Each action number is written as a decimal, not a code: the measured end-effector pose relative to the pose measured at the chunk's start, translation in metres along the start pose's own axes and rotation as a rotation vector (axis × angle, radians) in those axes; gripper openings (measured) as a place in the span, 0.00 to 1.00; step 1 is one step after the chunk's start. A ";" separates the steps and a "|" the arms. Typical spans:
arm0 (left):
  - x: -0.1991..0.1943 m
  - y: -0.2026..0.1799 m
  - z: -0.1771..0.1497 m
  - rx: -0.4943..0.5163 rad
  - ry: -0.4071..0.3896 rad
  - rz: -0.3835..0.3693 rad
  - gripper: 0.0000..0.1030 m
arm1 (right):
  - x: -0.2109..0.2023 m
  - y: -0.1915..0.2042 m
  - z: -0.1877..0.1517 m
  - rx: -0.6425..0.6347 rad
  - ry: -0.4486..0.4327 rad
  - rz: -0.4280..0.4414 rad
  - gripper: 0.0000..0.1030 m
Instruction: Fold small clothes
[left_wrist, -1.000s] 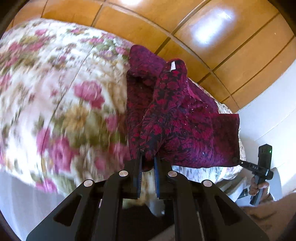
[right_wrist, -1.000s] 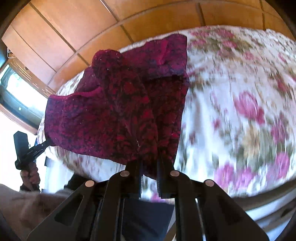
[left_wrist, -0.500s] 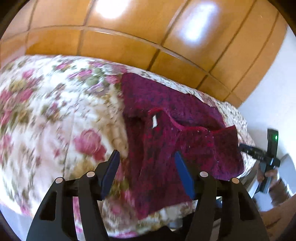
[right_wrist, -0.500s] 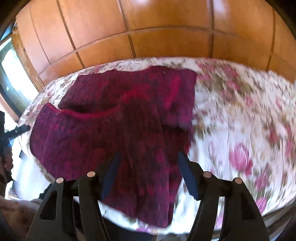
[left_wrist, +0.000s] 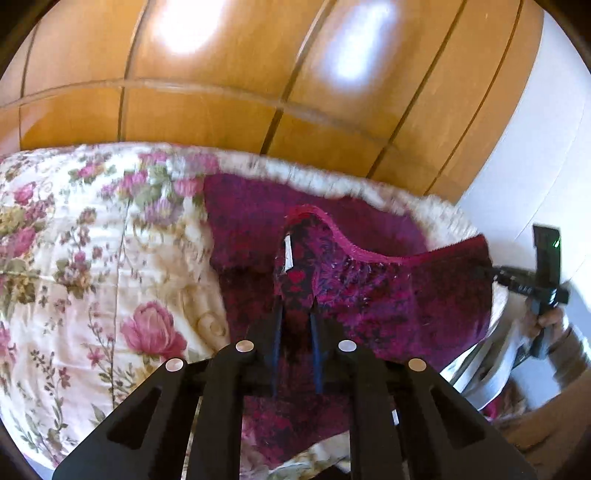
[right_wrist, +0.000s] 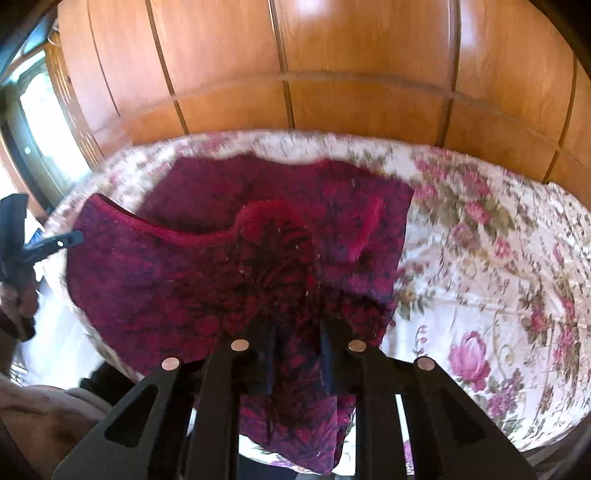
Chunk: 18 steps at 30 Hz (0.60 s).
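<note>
Now the dark red top (left_wrist: 388, 295) lies on the flowery bed cover (left_wrist: 92, 258), with a small white tag (left_wrist: 288, 254) at 12 o'clock of the left gripper (left_wrist: 295, 314); its words are too small to read. Half a second ago both tools were spread wide. Now the left gripper and the right gripper (right_wrist: 295, 325) each pinch a raised fold of the top.

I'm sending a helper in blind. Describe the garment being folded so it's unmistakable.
Find the bed with the cream quilt printed with pink roses, set against orange wooden wall panels. On its edge lies the dark crimson patterned fuzzy garment, the only solid dark thing on the pale florals, with a white label.
</note>
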<state>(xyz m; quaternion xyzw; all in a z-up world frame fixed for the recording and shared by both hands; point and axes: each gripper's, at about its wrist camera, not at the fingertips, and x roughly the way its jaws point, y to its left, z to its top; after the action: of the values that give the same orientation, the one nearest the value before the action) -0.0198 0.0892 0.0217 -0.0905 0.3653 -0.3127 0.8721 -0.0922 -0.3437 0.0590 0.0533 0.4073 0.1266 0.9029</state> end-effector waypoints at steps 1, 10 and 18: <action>-0.009 -0.001 0.007 -0.002 -0.039 -0.013 0.12 | -0.006 -0.001 0.006 0.010 -0.021 0.007 0.17; 0.027 0.015 0.081 -0.035 -0.131 0.017 0.12 | 0.030 -0.036 0.085 0.125 -0.114 -0.006 0.17; 0.116 0.048 0.131 -0.098 -0.084 0.127 0.12 | 0.114 -0.075 0.130 0.222 -0.091 -0.150 0.16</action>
<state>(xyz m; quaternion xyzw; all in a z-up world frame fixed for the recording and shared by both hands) 0.1558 0.0468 0.0299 -0.1229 0.3482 -0.2344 0.8993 0.0916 -0.3842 0.0476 0.1281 0.3802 0.0103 0.9159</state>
